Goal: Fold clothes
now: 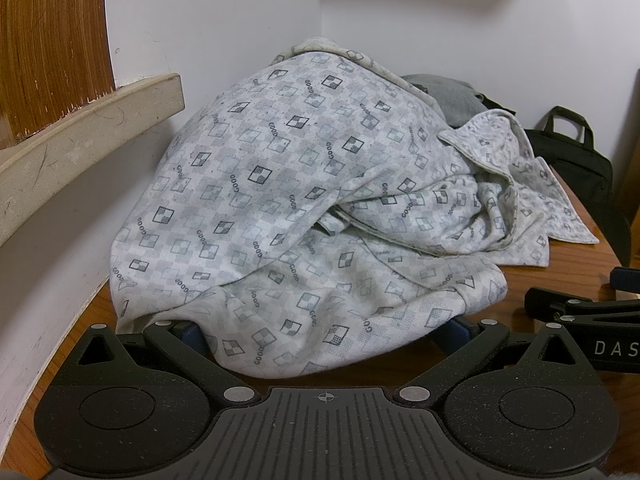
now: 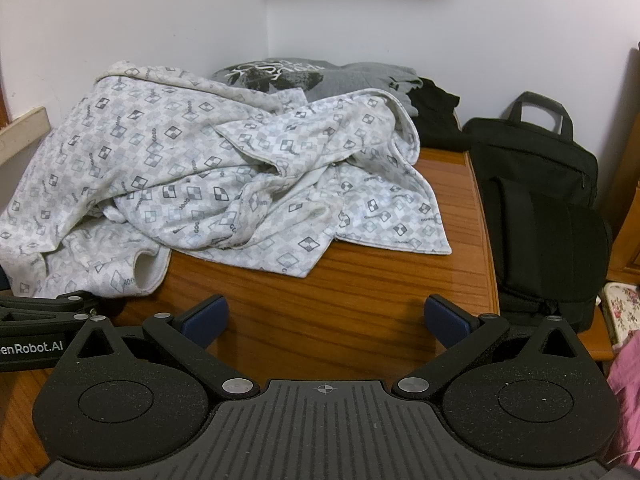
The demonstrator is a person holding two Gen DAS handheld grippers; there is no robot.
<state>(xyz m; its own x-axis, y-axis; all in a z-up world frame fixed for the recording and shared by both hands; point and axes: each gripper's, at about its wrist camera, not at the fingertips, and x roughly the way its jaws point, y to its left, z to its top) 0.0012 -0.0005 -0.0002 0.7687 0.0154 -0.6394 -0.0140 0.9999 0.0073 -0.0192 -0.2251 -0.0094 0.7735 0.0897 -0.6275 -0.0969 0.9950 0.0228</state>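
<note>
The right gripper (image 2: 326, 320) hovered over bare worktop (image 2: 320, 280), jaws apart and empty. The left gripper (image 1: 324, 330), jaws apart, straddled the crumpled patterned garment (image 1: 280, 200) heaped further back. Folding hadn't begun; next seemed pinching its near hem.

Left tool (image 1: 324, 330) fingertips buried under patterned garment (image 1: 280, 200) — grey shirt (image 2: 320, 76) mostly covered, print unreadable.

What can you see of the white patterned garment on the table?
The white patterned garment looks like soft knit, printed with small checkered diamonds and "GOOD" lettering. It lies crumpled and unfolded on the wooden table, partly covering a grey printed shirt behind. Its near hem drapes between the open left hand-held gripper fingers.
</note>
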